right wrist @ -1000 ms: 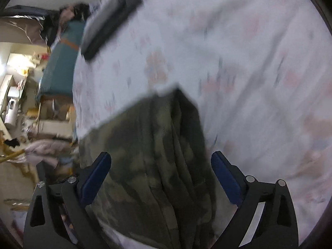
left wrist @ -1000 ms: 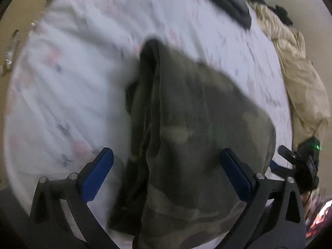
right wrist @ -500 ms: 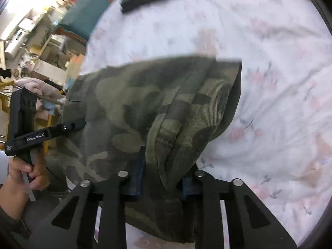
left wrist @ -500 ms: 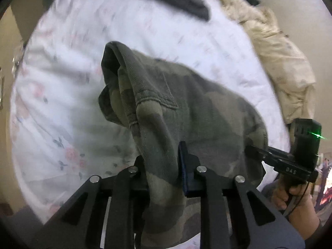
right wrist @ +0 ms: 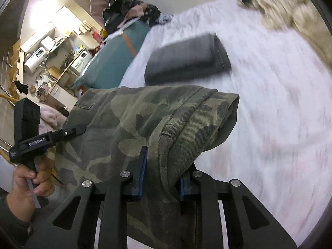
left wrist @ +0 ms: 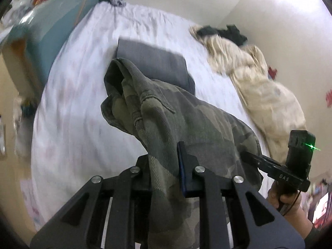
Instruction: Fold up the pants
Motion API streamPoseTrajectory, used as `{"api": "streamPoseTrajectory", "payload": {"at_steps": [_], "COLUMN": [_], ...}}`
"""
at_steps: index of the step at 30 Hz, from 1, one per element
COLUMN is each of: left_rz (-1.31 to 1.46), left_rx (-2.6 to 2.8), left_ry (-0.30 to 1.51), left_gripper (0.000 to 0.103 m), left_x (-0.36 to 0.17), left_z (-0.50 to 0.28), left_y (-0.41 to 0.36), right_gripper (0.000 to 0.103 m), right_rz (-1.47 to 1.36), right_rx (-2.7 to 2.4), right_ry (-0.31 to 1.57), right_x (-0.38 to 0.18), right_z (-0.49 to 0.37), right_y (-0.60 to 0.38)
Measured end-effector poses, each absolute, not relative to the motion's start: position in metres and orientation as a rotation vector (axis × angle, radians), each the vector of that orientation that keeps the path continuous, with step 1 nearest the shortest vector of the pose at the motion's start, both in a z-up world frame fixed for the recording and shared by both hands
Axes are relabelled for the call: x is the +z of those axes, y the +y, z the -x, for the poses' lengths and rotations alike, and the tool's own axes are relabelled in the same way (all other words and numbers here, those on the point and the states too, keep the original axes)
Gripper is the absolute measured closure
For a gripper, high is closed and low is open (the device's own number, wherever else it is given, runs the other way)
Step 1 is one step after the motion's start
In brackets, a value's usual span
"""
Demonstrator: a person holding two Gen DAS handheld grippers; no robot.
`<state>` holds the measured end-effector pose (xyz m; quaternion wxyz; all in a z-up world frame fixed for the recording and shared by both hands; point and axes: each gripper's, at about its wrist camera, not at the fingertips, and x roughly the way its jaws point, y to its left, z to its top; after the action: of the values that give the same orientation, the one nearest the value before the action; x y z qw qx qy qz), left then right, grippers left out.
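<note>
The camouflage pants [left wrist: 186,120] hang folded between my two grippers, lifted above the white flowered bed sheet [left wrist: 83,124]. My left gripper [left wrist: 166,166] is shut on one edge of the pants. My right gripper [right wrist: 161,170] is shut on the opposite edge of the pants [right wrist: 145,120]. Each gripper shows in the other's view: the right one in the left wrist view [left wrist: 276,170], the left one in the right wrist view [right wrist: 47,139]. The lower part of the pants is hidden behind the fingers.
A folded dark grey garment [left wrist: 151,62] lies on the sheet beyond the pants, also seen in the right wrist view [right wrist: 186,60]. A beige blanket [left wrist: 259,91] lies along the wall side. A teal box [right wrist: 112,58] stands beside the bed.
Both grippers were open over the pants lying on the bed, then closed on its two edges. They have since lifted the pants up, and the views tilted toward the far end of the bed.
</note>
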<state>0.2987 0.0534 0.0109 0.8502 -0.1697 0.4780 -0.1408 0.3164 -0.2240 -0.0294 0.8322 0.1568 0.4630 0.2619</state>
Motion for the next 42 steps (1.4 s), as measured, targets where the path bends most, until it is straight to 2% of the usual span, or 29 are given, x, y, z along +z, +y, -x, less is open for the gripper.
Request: {"api": "streamPoseTrajectory", "payload": {"at_steps": [10,11,12,13,14,15,20,25,27,29,31,32,34,38,41,42], "left_rz": [0.325,0.297,0.278,0.251,0.193,0.112,0.117,0.093,0.088,0.052,0.043,0.056,0.09,0.079,0.093,0.103], "left_rx": [-0.225,-0.202,-0.139,-0.072,0.009,0.084,0.013,-0.035,-0.055,-0.014,0.021,0.025,0.033,0.014,-0.007,-0.01], "left_ry": [0.897,0.895,0.922,0.962,1.009,1.019,0.935,0.842,0.813,0.753,0.663,0.643,0.618,0.569,0.566,0.554], "left_gripper": [0.085,0.078,0.065,0.052,0.038,0.038,0.038,0.038,0.038,0.036,0.022,0.012,0.011,0.011,0.001,0.001], "left_x": [0.002,-0.006,-0.022,-0.035,-0.048,-0.062,-0.074,-0.043,-0.024,-0.004,0.017,0.024,0.036,0.048,0.053,0.055], "left_z": [-0.526,-0.54,-0.553,-0.559,-0.565,-0.564,-0.52,-0.454,-0.418,-0.39,-0.349,-0.334,-0.3,-0.23,-0.178,-0.164], "left_y": [0.075,0.077,0.083,0.086,0.088,0.094,0.106,0.081,0.072,0.065,0.059,0.058,0.057,0.053,0.053,0.054], "right_gripper": [0.075,0.062,0.051,0.036,0.036,0.036,0.035,0.034,0.03,0.019,0.01,0.01,0.01,0.0,0.0,0.0], "right_rz": [-0.2,-0.2,-0.194,-0.17,-0.146,-0.125,-0.149,-0.185,-0.173,-0.164,-0.152,-0.15,-0.145,-0.181,-0.2,-0.197], "right_rx": [0.471,0.458,0.413,0.334,0.289,0.239,0.315,0.37,0.384,0.37,0.334,0.329,0.307,0.301,0.287,0.268], "right_ry": [0.908,0.914,0.932,0.946,0.944,0.954,1.007,0.921,0.869,0.833,0.793,0.78,0.761,0.685,0.699,0.703], "right_x": [-0.013,-0.016,-0.024,-0.035,-0.042,-0.054,-0.082,-0.051,-0.028,-0.011,0.003,0.009,0.019,0.035,0.034,0.034], "right_z": [-0.549,-0.561,-0.573,-0.579,-0.576,-0.571,-0.537,-0.488,-0.461,-0.434,-0.403,-0.39,-0.359,-0.28,-0.23,-0.214], "right_y": [-0.209,-0.213,-0.216,-0.223,-0.231,-0.241,-0.261,-0.246,-0.233,-0.227,-0.221,-0.22,-0.217,-0.221,-0.224,-0.224]}}
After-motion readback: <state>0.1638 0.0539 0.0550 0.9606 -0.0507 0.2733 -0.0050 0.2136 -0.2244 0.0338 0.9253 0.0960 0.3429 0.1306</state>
